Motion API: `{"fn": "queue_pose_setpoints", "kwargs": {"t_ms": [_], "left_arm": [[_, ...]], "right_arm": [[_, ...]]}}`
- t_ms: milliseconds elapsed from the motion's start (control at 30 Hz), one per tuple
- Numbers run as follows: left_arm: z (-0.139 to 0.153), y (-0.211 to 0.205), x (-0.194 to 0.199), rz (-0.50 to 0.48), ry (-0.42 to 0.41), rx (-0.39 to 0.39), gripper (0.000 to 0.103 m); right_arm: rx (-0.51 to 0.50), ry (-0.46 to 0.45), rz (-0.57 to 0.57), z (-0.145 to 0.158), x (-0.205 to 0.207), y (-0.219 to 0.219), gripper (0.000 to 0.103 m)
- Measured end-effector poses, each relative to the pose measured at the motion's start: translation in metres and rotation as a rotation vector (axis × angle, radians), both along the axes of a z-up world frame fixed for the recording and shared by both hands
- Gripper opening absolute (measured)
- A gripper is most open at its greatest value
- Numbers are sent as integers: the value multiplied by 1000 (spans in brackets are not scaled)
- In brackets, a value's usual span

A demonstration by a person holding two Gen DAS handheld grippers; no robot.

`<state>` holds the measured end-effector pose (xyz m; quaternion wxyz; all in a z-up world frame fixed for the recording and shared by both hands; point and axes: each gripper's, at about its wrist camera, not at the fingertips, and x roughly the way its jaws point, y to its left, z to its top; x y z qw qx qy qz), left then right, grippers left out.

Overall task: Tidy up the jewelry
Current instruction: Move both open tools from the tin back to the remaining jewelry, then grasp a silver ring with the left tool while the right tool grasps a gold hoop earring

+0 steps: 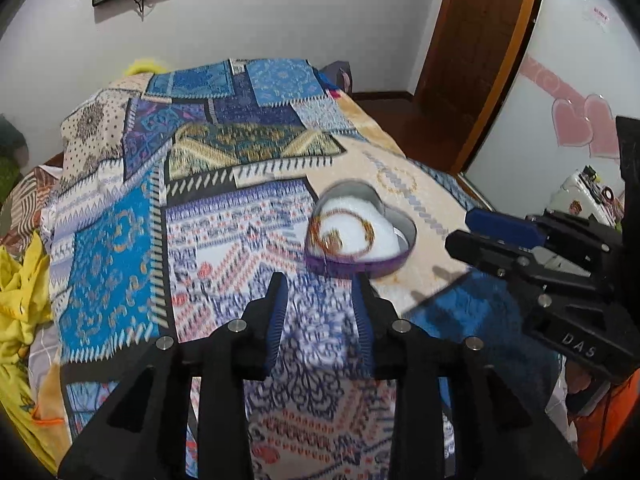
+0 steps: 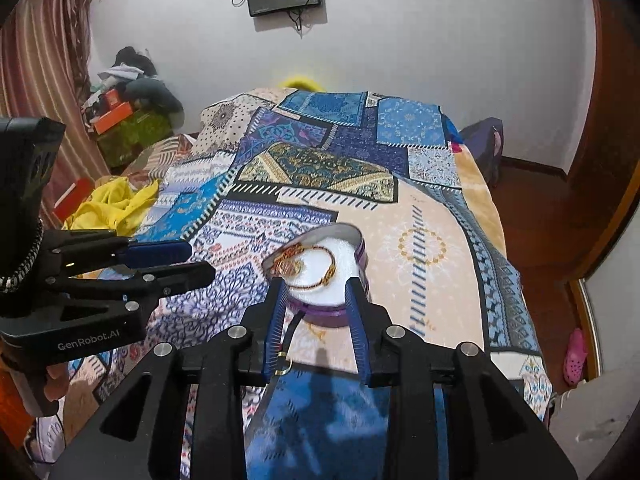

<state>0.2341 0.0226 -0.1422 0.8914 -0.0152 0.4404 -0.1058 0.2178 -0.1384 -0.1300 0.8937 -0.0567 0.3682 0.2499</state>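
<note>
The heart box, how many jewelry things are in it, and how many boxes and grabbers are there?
Heart-shaped box: 1
Gold bracelet inside it: 1
Gold ornate piece inside it: 1
Grippers, left and right: 2
Total: 5

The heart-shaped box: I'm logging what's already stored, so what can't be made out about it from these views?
- Left wrist view: the jewelry inside the heart-shaped box is motion-blurred; how many pieces there are is unclear.
- Right wrist view: the right gripper has fingers that cover the box's near rim.
- Right wrist view: a small gold ring on a dark cord is partly hidden by the finger; whether it is held is unclear.
- Neither view shows a lid.
</note>
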Motion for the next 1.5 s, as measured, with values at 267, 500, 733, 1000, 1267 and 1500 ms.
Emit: {"fn": "queue_pose_setpoints", "kwargs": {"t_ms": [267,500,733,1000,1267,1500], "left_arm": [[-34,0,-20,-12,88,19,32],[-61,-2,-30,-39,157,21,32],[-63,-20,-30,-85,152,17,32],[-63,-26,-21,-97,152,-17,32],[-65,-31,-17,-91,133,-18,25],[-63,-18,-22,-74,120,-26,21]], "right_arm": [[-27,39,7,-14,-12,-4,28],[-50,64,-5,-26,-17,-8,28],[-60,86,-6,-34,-19,-12,28],[-69,109,-5,-43,-20,-13,28],[-79,130,22,-51,-18,0,28],[-106,147,75,-60,-11,18,28]]}}
